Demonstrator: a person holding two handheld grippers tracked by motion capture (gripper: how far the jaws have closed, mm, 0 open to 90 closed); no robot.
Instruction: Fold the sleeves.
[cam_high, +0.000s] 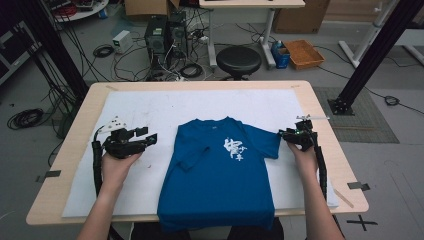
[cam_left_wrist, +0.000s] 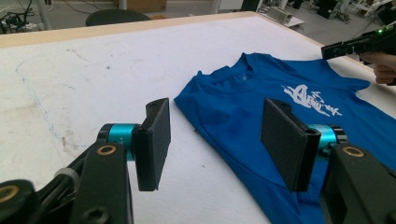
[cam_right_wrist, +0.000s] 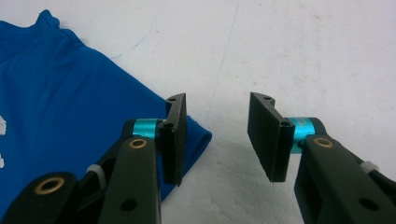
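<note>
- The blue T-shirt (cam_high: 220, 175) lies face up at centre-bottom of the high view on the white table cover (cam_high: 150, 107). Its hem hangs over the near table edge and its collar points toward the top of the frame.
- Its long axis runs top to bottom in the high view. One sleeve is already folded inward at the left of the shirt; the other sleeve (cam_high: 265, 142) spreads out toward the right.
- Your right gripper (cam_high: 295, 134) sits at that sleeve's cuff with its jaws half-wide and nothing pinched. In the right gripper view, the cuff corner (cam_right_wrist: 198, 137) lies under the left-hand jaw.
- I judge the step to be grasping this sleeve. Slide the jaw under the cuff edge, pinch only the sleeve layers, and then carry it across.
- Your left gripper (cam_high: 150, 137) hovers left of the shirt with wide, empty jaws. Keep it clear, or ready to pin the body.
</note>
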